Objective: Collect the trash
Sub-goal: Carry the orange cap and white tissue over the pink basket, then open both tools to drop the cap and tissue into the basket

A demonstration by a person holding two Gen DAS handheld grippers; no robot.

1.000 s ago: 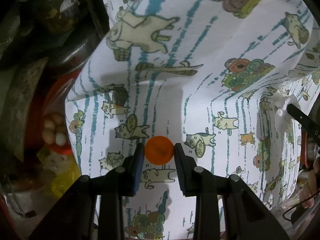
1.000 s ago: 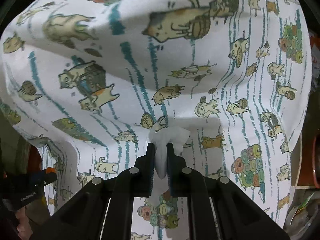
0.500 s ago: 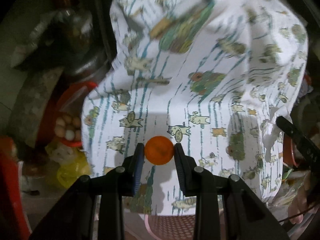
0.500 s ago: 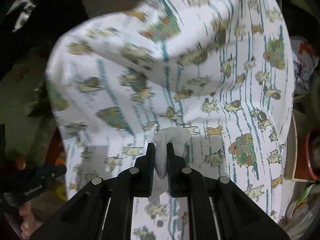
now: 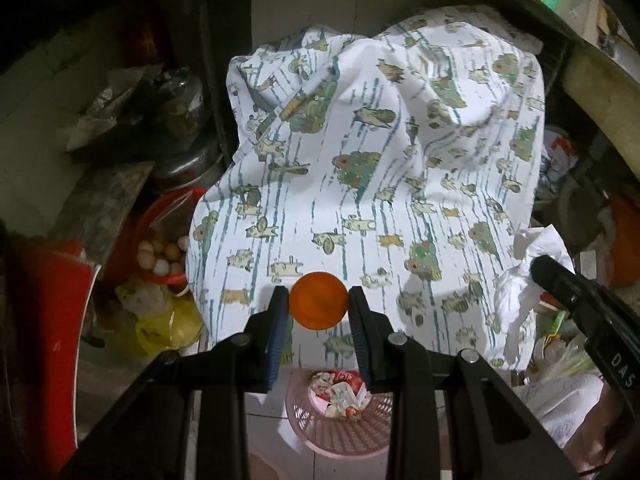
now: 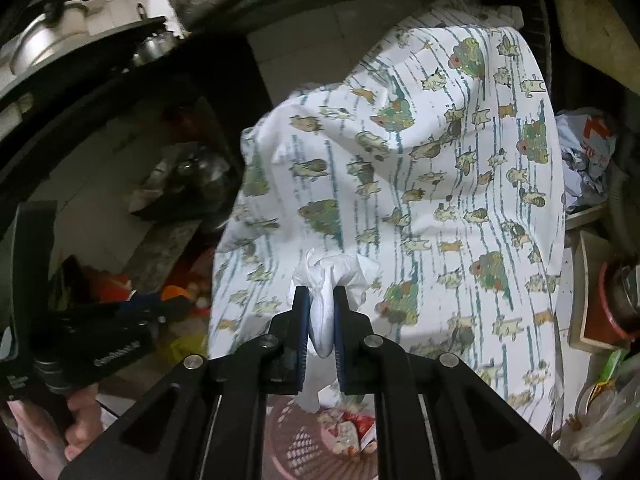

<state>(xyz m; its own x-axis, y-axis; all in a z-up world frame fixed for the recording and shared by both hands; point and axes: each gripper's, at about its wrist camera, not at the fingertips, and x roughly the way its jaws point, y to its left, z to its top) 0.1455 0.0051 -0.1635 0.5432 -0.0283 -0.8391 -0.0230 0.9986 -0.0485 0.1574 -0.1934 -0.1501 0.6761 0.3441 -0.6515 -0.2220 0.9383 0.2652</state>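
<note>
Our left gripper (image 5: 319,307) pinches an orange cap (image 5: 318,306) between its nearly closed fingers, held above a pink basket (image 5: 340,432) that already holds wrappers (image 5: 340,394). Our right gripper (image 6: 321,314) is clamped tight on a crumpled white tissue (image 6: 332,280), also over the basket. Behind both hangs a white cloth (image 5: 380,184) printed with cats. A red bowl of eggs (image 5: 160,256) sits to the left.

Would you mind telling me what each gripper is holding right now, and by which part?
The left gripper clamps a small orange ball across its sides. The right gripper pinches a crumpled white tissue at its lower bunched end.
</note>
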